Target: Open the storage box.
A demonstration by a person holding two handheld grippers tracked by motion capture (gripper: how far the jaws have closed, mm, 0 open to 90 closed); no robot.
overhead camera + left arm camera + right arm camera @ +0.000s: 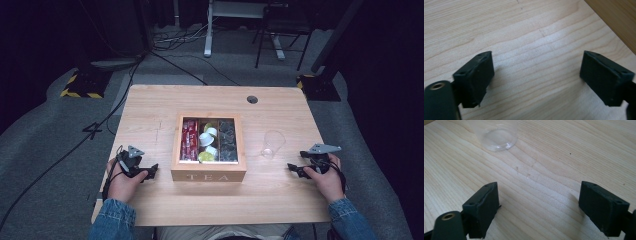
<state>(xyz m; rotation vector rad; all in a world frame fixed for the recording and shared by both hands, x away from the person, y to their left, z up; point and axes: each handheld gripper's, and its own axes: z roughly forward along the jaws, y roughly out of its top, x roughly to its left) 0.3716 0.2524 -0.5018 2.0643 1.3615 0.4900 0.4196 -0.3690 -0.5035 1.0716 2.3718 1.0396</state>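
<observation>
High view: both hand-held grippers, left [150, 172] and right [294, 169], rest released beside the tea box [208, 175].

One wooden tea box [208, 176], one clear cup [272, 144], perhaps four white pods [206, 139]

Light wood table [280, 195] with a round cable hole [252, 99] at 12 o'clock near its far edge. Grey carpet floor [45, 130] all round. Black cables [165, 47] trail at 11 o'clock. White desk leg [208, 30] and dark chair frame [280, 30] at 12. Yellow-black striped stand feet [80, 85] at 10, another at 2. Dark surroundings.
</observation>
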